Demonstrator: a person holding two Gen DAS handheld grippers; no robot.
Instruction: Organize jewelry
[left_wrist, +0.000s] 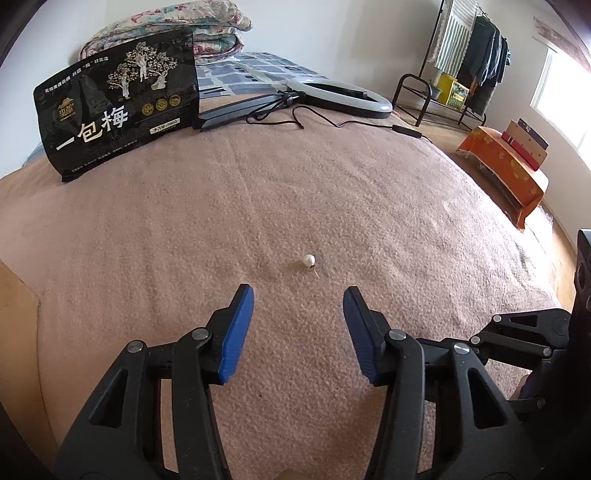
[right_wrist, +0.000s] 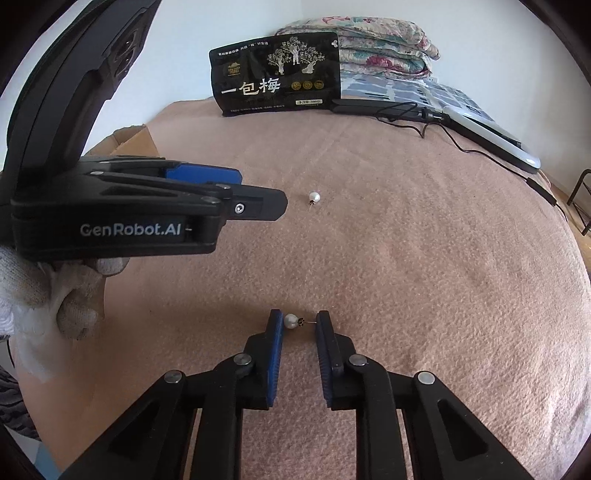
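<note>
Our right tool (right_wrist: 299, 322) pinches one pearl earring (right_wrist: 293, 320) on the bed (right_wrist: 406, 258); our left tool (left_wrist: 298, 295), partly open and empty, nears the second earring (left_wrist: 309, 260). Neither is stored yet.

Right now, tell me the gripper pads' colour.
Blue pads, clearest in the right wrist view.

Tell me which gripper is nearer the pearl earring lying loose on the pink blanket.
Left. The left gripper points at the loose earring, just short of it, jaws open. The right gripper is farther back, clamped on the other earring.
</note>
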